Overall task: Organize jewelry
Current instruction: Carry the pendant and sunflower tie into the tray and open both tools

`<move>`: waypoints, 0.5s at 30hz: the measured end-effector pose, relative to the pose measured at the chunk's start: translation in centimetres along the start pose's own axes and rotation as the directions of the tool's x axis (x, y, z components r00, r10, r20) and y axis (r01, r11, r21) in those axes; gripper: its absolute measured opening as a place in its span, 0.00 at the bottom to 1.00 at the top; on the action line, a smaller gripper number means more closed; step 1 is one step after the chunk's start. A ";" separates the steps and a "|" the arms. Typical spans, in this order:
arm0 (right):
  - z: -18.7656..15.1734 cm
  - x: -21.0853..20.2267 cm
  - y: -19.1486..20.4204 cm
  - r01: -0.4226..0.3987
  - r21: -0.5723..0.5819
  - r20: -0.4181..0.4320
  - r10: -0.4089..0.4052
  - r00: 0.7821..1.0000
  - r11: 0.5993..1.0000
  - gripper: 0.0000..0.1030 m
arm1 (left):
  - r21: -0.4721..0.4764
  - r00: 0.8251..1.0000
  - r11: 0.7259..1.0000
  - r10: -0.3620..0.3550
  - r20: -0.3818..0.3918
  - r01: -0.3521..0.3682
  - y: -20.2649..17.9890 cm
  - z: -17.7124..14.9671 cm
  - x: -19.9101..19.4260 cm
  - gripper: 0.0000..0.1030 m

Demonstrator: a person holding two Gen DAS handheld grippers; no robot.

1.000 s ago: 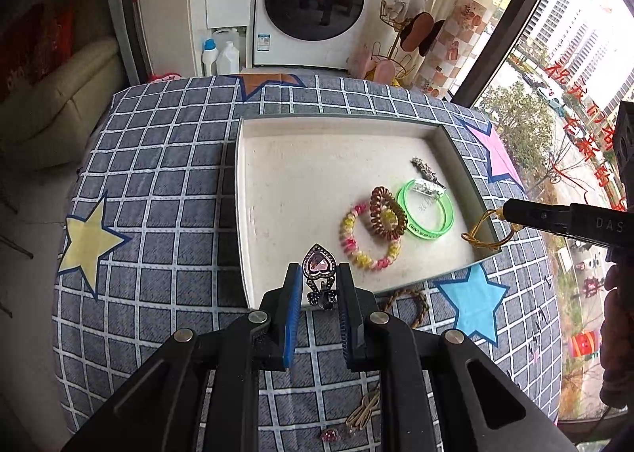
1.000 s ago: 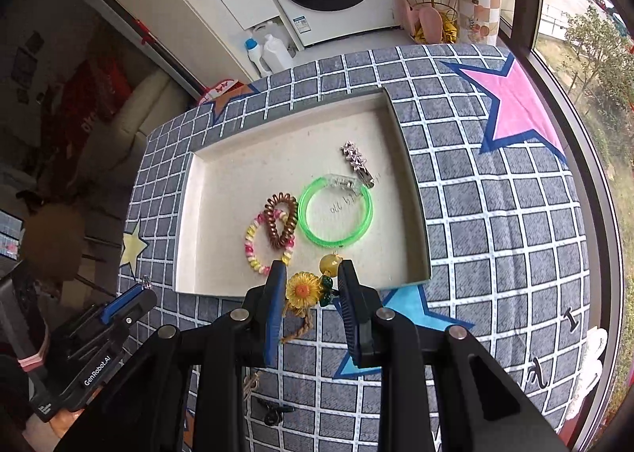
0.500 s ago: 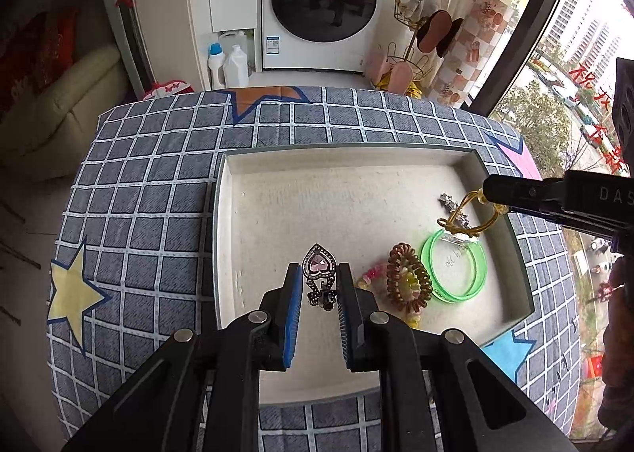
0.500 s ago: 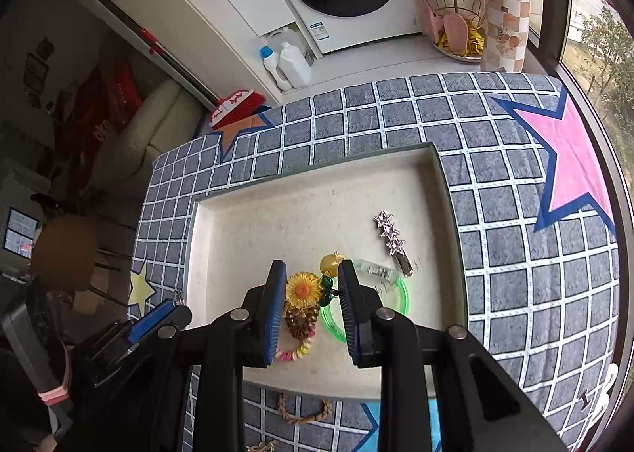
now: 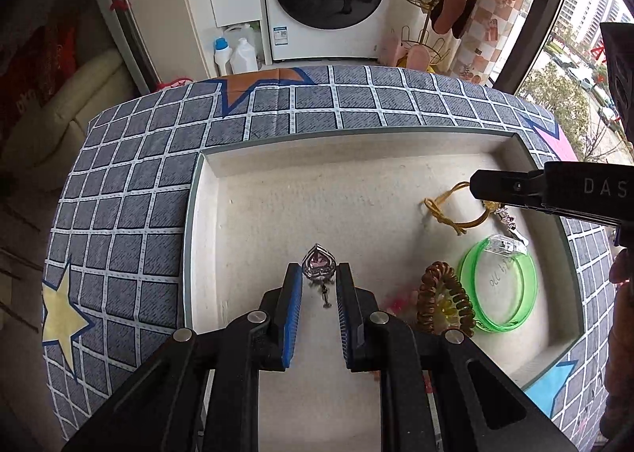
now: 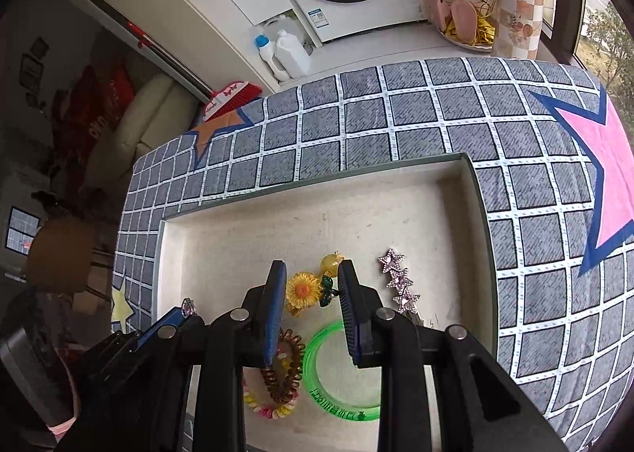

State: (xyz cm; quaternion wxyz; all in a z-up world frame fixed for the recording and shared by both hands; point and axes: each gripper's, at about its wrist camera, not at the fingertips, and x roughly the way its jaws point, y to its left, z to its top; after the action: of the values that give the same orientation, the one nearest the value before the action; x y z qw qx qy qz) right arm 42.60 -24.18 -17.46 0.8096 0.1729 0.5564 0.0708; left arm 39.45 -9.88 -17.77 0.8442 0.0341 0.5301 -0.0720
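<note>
Both tilted down over tray point(image 5: 206, 238) | left fingers point(image 5: 294, 285) clamp heart pendant point(image 5: 319, 262) | right fingers point(image 6: 348, 293) clamp sunflower tie point(image 6: 303, 289)

Your table point(image 5: 130, 190) wears a grey-blue cloth gridded in white, with yellow, orange, pink and light-blue stars. The tray point(image 5: 198, 214) is cream inside with a grey-green rim. You see a neon green bangle point(image 5: 527, 293), a brown coil tie point(image 5: 432, 293), a pink-and-yellow bead band point(image 6: 269, 410), a pale pink star clip point(image 6: 398, 281), a yellow flower tie point(image 6: 303, 289) and a pink heart pendant point(image 5: 319, 261). Your fingers point(image 5: 292, 293) are black with blue pads.
</note>
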 end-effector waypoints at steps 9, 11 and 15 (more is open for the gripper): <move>-0.1 1.3 -0.7 0.066 -0.047 -0.025 -0.068 0.997 0.997 0.29 | 0.032 0.998 0.999 0.045 -0.033 -0.044 -0.6 -0.1 1.8 0.29; -0.1 1.5 -0.8 0.071 -0.051 -0.030 -0.072 0.997 0.996 0.29 | 0.041 0.997 0.997 0.060 -0.041 -0.059 -0.7 -0.3 2.2 0.29; -0.3 2.0 -1.1 0.083 -0.056 -0.052 -0.086 0.995 0.995 0.29 | 0.052 0.997 0.996 0.075 -0.035 -0.073 -0.8 -0.3 2.3 0.29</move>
State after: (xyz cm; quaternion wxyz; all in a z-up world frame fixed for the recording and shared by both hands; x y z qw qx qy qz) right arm 42.94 -24.54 -19.67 0.8007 0.1252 0.5831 0.0560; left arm 40.01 -10.83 -19.97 0.8351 0.0764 0.5421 -0.0535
